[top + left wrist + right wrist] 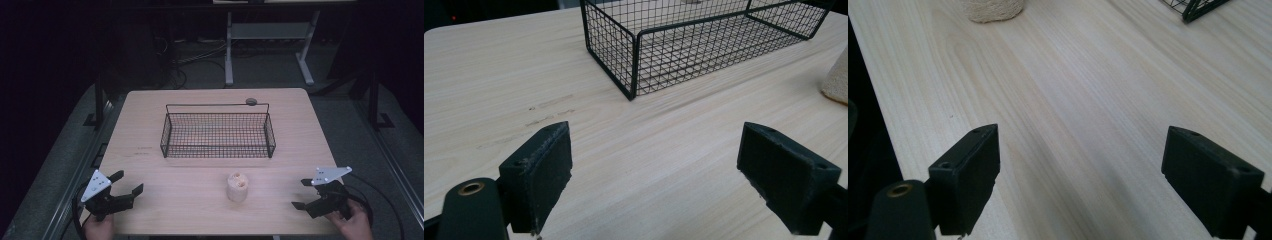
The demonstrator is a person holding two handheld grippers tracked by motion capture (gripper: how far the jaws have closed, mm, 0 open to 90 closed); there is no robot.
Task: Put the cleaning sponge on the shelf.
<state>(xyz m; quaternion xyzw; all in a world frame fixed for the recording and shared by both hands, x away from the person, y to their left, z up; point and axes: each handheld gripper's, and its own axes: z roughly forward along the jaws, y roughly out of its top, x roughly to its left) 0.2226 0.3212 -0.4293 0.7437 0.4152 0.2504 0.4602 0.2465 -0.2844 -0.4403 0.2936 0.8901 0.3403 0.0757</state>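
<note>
A black wire basket [218, 150] stands in the middle of the wooden table [165, 190], and nothing shows inside it. In front of it, near the front edge, sits a pale beige lumpy roll [237, 186]. My left gripper [126, 183] rests at the front left corner, open, nothing between its jaws; in its own view the basket's corner [631, 65] lies ahead and the roll's edge [838, 77] is at the far right. My right gripper [302, 193] sits at the front right, open and empty; the roll [993, 10] is ahead to its left.
A small round dark knob [251, 101] sits on the basket's far rim. Beyond the table a white metal frame [229, 50] stands on the dark floor among cables. The table's front edge [878, 110] runs close beside the right gripper.
</note>
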